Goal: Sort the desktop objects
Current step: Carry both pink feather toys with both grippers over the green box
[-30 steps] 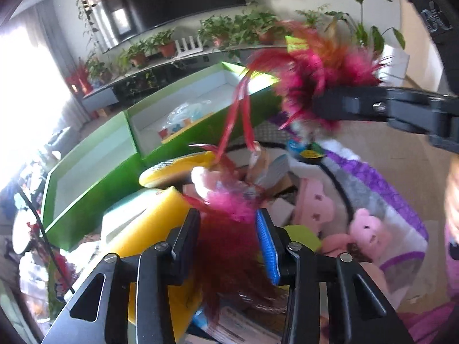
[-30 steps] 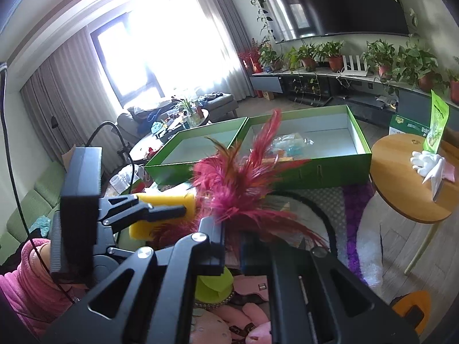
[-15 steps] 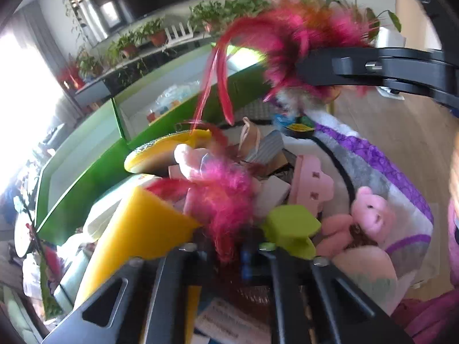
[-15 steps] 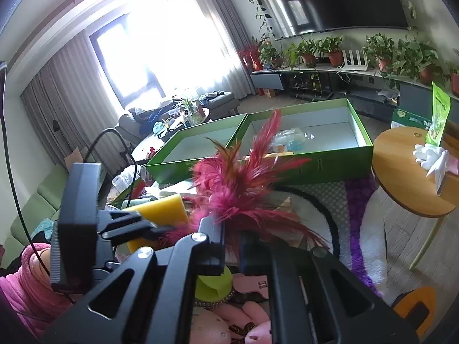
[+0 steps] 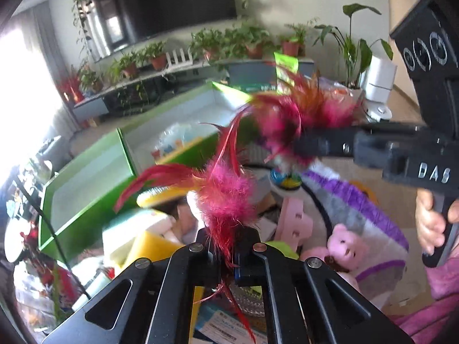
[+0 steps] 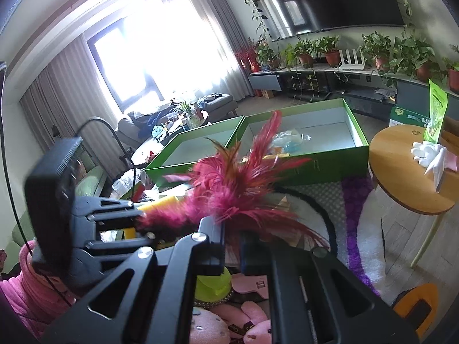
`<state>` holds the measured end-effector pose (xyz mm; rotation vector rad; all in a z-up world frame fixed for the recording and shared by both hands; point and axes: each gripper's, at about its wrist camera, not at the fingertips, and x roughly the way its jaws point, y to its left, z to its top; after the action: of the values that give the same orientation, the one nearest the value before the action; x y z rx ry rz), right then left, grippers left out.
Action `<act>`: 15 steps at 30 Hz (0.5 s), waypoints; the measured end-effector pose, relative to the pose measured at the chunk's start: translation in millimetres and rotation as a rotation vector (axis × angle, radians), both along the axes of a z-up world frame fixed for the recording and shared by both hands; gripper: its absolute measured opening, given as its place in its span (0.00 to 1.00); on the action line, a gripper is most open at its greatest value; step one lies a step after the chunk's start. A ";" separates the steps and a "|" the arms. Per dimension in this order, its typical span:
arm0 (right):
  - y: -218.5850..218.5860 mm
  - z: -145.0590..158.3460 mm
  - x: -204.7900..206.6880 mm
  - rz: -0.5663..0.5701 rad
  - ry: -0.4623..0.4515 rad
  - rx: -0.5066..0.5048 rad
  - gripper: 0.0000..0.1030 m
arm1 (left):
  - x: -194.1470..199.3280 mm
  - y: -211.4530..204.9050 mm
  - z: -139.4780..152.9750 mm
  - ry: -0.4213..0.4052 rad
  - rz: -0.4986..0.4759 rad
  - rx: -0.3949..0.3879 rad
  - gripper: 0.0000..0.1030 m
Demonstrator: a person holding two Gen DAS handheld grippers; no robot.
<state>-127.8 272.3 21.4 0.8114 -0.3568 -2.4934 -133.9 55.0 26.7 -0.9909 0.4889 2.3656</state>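
A magenta feather toy hangs between my two grippers above a pile of small toys. My left gripper (image 5: 226,243) has its jaws closing, and the pads pinch the base of one pink feather tuft (image 5: 226,197). My right gripper (image 6: 231,246) is shut on the other tuft (image 6: 241,192), whose red plumes stand up in front of it. In the left wrist view the right gripper (image 5: 298,143) reaches in from the right, with a hand on its handle. In the right wrist view the left gripper (image 6: 140,220) comes in from the left. Whether the two tufts are joined is hidden.
Two open green boxes (image 6: 315,166) stand side by side behind the pile; one holds a plastic bag. Below lie a pink plush bear (image 5: 341,246), a yellow block (image 5: 149,246), a pink clip (image 5: 295,223) and a lime piece (image 6: 212,283) on a purple-edged rug. A round wooden table (image 6: 401,166) stands at the right.
My left gripper went from open around the pink tuft to shut on it and rose with it. The right gripper kept still with its feathers.
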 end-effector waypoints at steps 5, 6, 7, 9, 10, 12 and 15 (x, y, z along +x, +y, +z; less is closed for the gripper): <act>1.1 8.6 -2.6 -0.011 0.022 0.004 0.08 | -8.8 -3.6 15.8 0.028 0.020 0.017 0.04; 1.2 10.3 -3.3 -0.013 0.026 0.006 0.08 | -10.8 -3.4 18.6 0.028 0.020 0.026 0.04; 1.2 12.0 -4.2 -0.014 0.029 0.009 0.08 | -11.8 -3.2 20.1 0.024 0.018 0.033 0.04; 1.1 15.8 -6.8 -0.015 0.037 0.016 0.08 | -17.9 -1.0 24.5 0.019 0.019 0.047 0.04; 0.7 18.1 -8.5 -0.016 0.042 0.021 0.08 | -21.2 0.2 26.5 0.021 0.021 0.047 0.04; -0.7 22.5 -13.8 -0.016 0.050 0.030 0.08 | -31.0 2.2 31.0 0.027 0.032 0.049 0.04; -1.3 28.3 -24.1 -0.016 0.053 0.039 0.08 | -46.2 2.1 36.5 0.011 0.046 0.070 0.04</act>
<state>-151.9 271.1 49.7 0.7590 -0.2989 -2.5387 -180.1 57.0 63.3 -0.9676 0.3880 2.4133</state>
